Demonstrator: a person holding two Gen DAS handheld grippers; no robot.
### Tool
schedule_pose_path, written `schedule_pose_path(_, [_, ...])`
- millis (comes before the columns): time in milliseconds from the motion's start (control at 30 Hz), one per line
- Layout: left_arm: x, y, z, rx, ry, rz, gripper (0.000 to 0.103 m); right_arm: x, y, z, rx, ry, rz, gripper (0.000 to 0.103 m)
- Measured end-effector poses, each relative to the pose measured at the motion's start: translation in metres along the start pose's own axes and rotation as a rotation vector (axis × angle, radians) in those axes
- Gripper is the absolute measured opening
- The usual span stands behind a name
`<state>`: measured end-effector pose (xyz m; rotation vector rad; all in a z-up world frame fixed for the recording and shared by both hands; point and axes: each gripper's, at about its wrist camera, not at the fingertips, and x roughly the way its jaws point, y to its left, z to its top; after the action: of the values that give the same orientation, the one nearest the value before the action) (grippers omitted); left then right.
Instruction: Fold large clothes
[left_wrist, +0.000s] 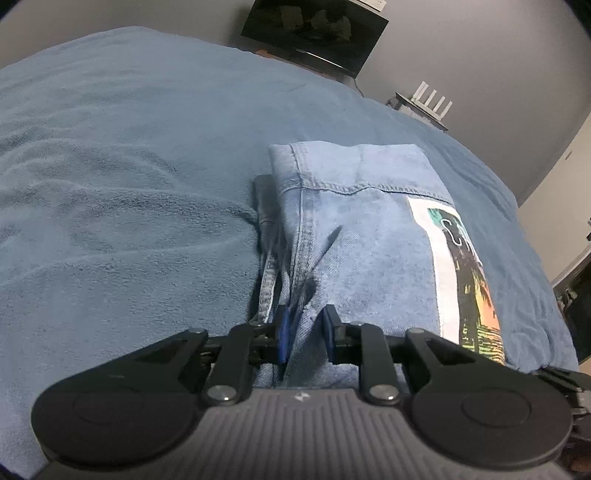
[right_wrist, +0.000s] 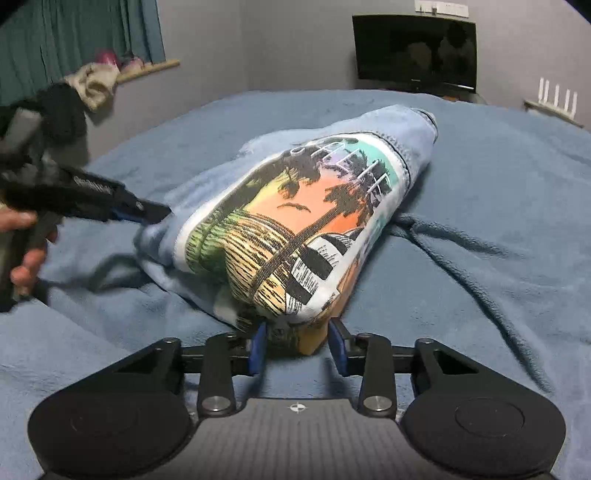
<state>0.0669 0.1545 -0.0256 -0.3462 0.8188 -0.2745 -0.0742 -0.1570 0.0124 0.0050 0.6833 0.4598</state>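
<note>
1. The shirt (right_wrist: 295, 221), pale blue and folded into a bundle, lies on the blue blanket (right_wrist: 480, 206) covering the bed.
2. Left view: the left gripper (left_wrist: 304, 334) has its blue pads pinched on the shirt's near edge, cloth bunched between them. Only a strip of the print (left_wrist: 465, 280) shows.
3. Right view: the whole palm-tree sunset print faces the camera. The right gripper (right_wrist: 298, 345) clamps the bundle's near end.
4. Right view alone shows the left gripper from the side, biting the shirt, and the curtain (right_wrist: 74, 40).
5. Both views show the TV (right_wrist: 415, 51).
</note>
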Motion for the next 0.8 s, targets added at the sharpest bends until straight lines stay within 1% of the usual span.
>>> schedule_pose_path(33, [0.000, 0.001, 0.000, -0.006, -0.001, -0.003, 0.021, -0.006, 0.000, 0.003, -0.011, -0.025, 0.016, 0.045])
schedule_pose_path(67, [0.001, 0.001, 0.000, -0.010, -0.002, -0.005, 0.022, -0.011, 0.000, 0.006, -0.024, -0.050, 0.019, 0.047])
schedule_pose_path(100, [0.002, 0.001, 0.001, -0.013, -0.003, -0.009, 0.022, -0.017, 0.000, 0.010, -0.034, -0.084, 0.020, 0.047])
schedule_pose_path(200, [0.005, 0.003, 0.001, -0.013, -0.003, -0.007, 0.023, -0.022, -0.002, 0.023, -0.031, -0.145, 0.004, 0.047])
schedule_pose_path(267, [0.005, 0.005, 0.001, -0.014, -0.003, -0.010, 0.023, -0.017, 0.000, 0.031, -0.042, -0.159, -0.020, 0.047])
schedule_pose_path(367, [0.006, 0.008, 0.000, -0.028, -0.002, -0.020, 0.024, 0.003, 0.001, 0.035, -0.063, -0.147, -0.023, 0.046])
schedule_pose_path(400, [0.006, 0.009, 0.000, -0.032, -0.001, -0.021, 0.024, 0.011, 0.002, 0.035, -0.069, -0.127, -0.022, 0.042])
schedule_pose_path(433, [0.006, 0.010, 0.000, -0.034, 0.004, -0.025, 0.024, 0.018, 0.003, 0.032, -0.076, -0.106, -0.034, 0.042])
schedule_pose_path(500, [0.003, 0.009, 0.000, -0.032, 0.005, -0.038, 0.025, 0.024, 0.001, 0.026, -0.093, -0.090, -0.065, 0.044])
schedule_pose_path(533, [0.001, 0.005, 0.001, -0.022, -0.001, -0.038, 0.025, 0.025, 0.000, 0.026, -0.086, -0.084, -0.071, 0.047])
schedule_pose_path(567, [-0.003, 0.003, 0.002, -0.014, -0.017, -0.036, 0.025, 0.025, -0.001, 0.027, -0.073, -0.078, -0.068, 0.047])
schedule_pose_path(633, [-0.014, -0.007, 0.007, -0.004, -0.099, -0.035, 0.026, 0.026, -0.007, 0.031, -0.045, -0.066, -0.050, 0.047])
schedule_pose_path(667, [-0.020, -0.012, 0.012, -0.005, -0.141, -0.054, 0.026, 0.027, -0.010, 0.033, -0.031, -0.057, -0.043, 0.047])
schedule_pose_path(700, [-0.023, -0.020, 0.019, -0.002, -0.176, -0.099, 0.030, 0.029, -0.012, 0.035, -0.023, -0.049, -0.035, 0.047])
schedule_pose_path(767, [-0.019, -0.038, 0.034, 0.026, -0.191, -0.142, 0.034, 0.033, -0.011, 0.036, -0.016, -0.042, -0.028, 0.047])
schedule_pose_path(800, [-0.014, -0.049, 0.041, 0.051, -0.183, -0.138, 0.034, 0.034, -0.010, 0.035, -0.021, -0.041, -0.029, 0.048])
